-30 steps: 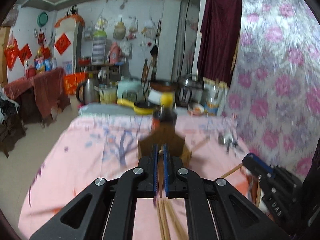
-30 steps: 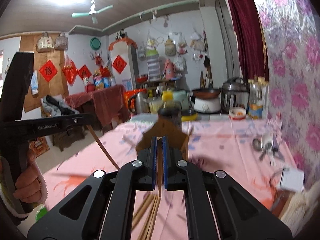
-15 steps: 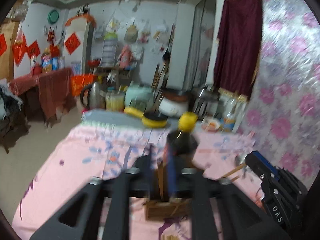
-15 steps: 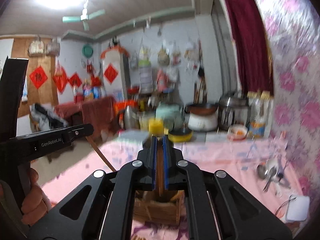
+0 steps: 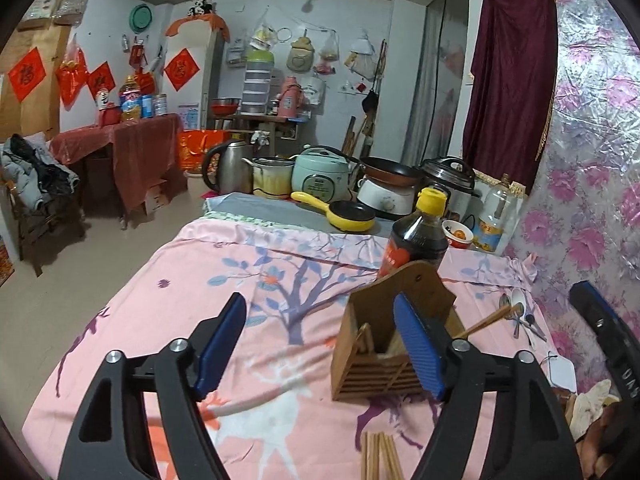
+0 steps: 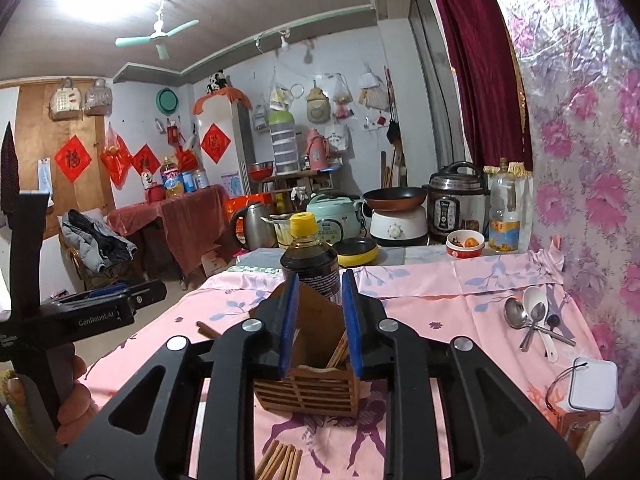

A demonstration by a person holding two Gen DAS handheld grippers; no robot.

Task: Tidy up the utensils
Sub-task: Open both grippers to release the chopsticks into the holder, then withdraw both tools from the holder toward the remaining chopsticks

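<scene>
A brown wooden utensil holder (image 5: 384,344) stands on the pink floral tablecloth; it also shows in the right wrist view (image 6: 312,384), with chopsticks (image 6: 340,350) standing inside. My left gripper (image 5: 320,344) is wide open and empty, its right finger in front of the holder. My right gripper (image 6: 319,320) is partly open and empty, just above the holder. Several loose chopsticks (image 5: 376,456) lie on the cloth in front of the holder, also in the right wrist view (image 6: 280,460). Spoons (image 6: 532,320) lie at the right.
A dark sauce bottle with a yellow cap (image 6: 310,260) stands right behind the holder. A white card with a cord (image 6: 592,384) lies at the right. Pots, a kettle and cookers (image 5: 320,176) crowd the table's far end. A floral wall covering (image 5: 592,160) borders the right.
Both grippers were shut on chopsticks and moved over the holder. Now both are open and empty, and chopsticks stand in the holder.
</scene>
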